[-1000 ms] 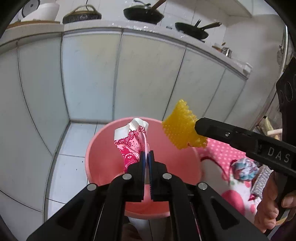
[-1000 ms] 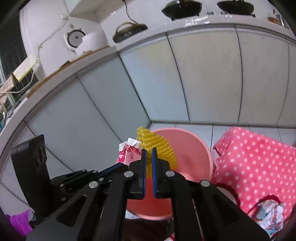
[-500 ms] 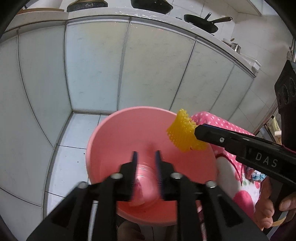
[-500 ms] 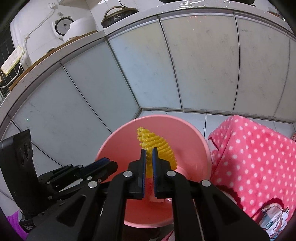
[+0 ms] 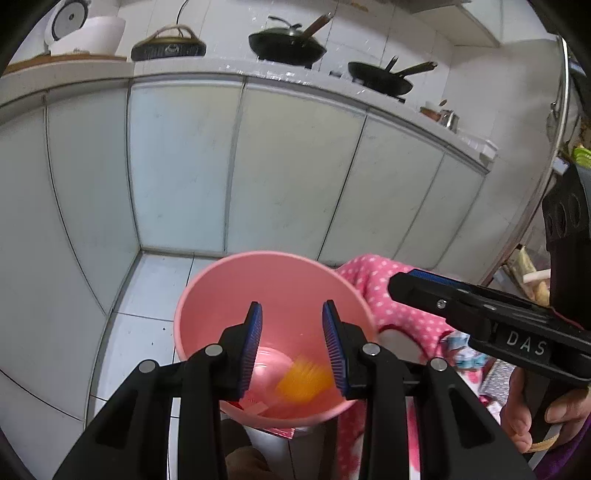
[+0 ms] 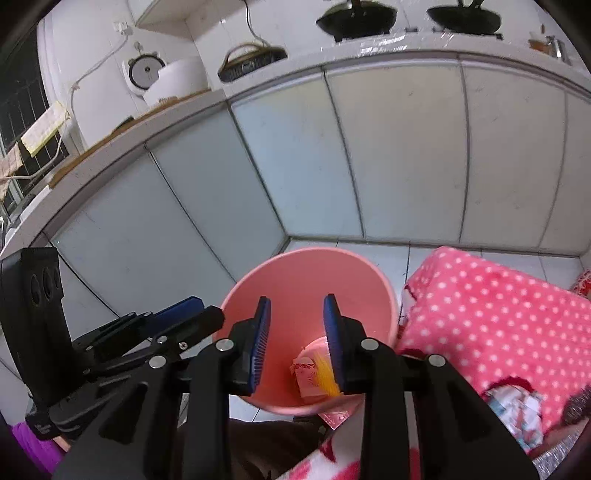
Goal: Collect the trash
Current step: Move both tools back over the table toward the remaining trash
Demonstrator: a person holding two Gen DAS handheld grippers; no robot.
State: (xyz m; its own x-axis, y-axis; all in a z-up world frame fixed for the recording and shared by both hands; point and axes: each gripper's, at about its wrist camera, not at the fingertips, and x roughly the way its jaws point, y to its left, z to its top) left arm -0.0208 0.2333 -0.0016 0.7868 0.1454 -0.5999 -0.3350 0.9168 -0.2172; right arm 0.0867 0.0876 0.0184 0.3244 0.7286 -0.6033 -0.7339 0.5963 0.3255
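Observation:
A pink bucket (image 5: 207, 291) stands on the tiled floor, also in the right wrist view (image 6: 369, 273). A yellow mesh piece (image 5: 303, 380) lies blurred inside it, beside a pink patterned wrapper (image 6: 306, 373); the yellow piece shows in the right wrist view (image 6: 327, 373). My left gripper (image 5: 291, 317) is open and empty above the bucket. My right gripper (image 6: 297, 310) is open and empty above the bucket; it shows from the side in the left wrist view (image 5: 424, 284).
A pink polka-dot cloth (image 6: 498, 314) covers a surface right of the bucket, with a crumpled blue-white wrapper (image 6: 517, 406) on it. White cabinet doors (image 5: 288, 177) stand behind. Pans (image 5: 288, 44) and a rice cooker (image 5: 85, 33) sit on the counter.
My left gripper opened and dropped the pink wrapper into the bucket. Then my right gripper opened and the yellow mesh piece fell into the bucket.

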